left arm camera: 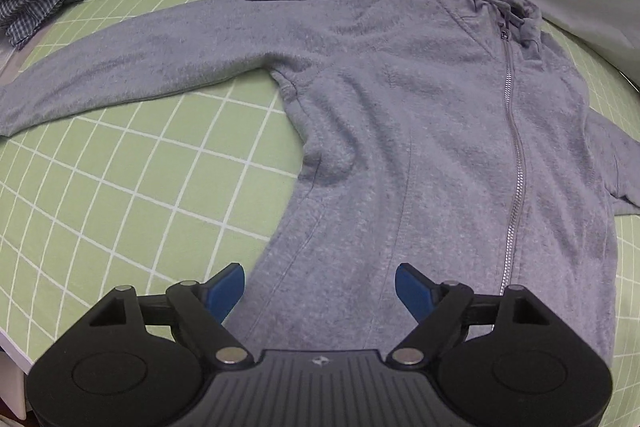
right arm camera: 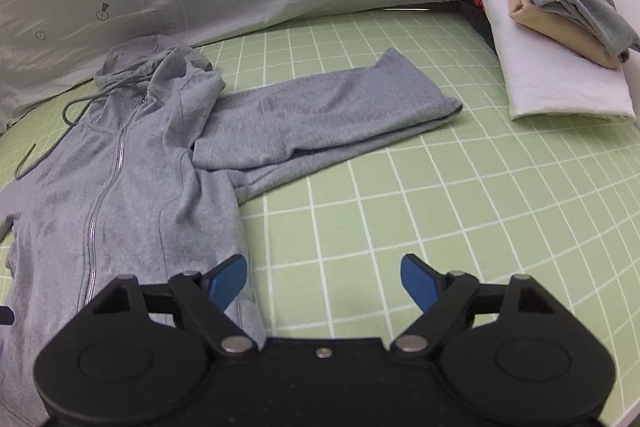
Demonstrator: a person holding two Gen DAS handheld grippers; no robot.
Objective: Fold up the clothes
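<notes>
Both claws gape empty: the left claw [left arm camera: 319, 285] hovers over the grey hoodie's [left arm camera: 420, 131] lower body, the right claw [right arm camera: 324, 281] straddles its side edge, open green bedsheet [right arm camera: 460, 207] beyond

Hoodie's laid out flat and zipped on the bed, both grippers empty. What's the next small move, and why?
Probably bring the left gripper to the outstretched sleeve and fold it across the body. The grey hoodie lies flat, zipped, with both sleeves spread over the green checked sheet, and the other sleeve also sticks out sideways. Both the left and the right gripper stand open, holding nothing.
</notes>
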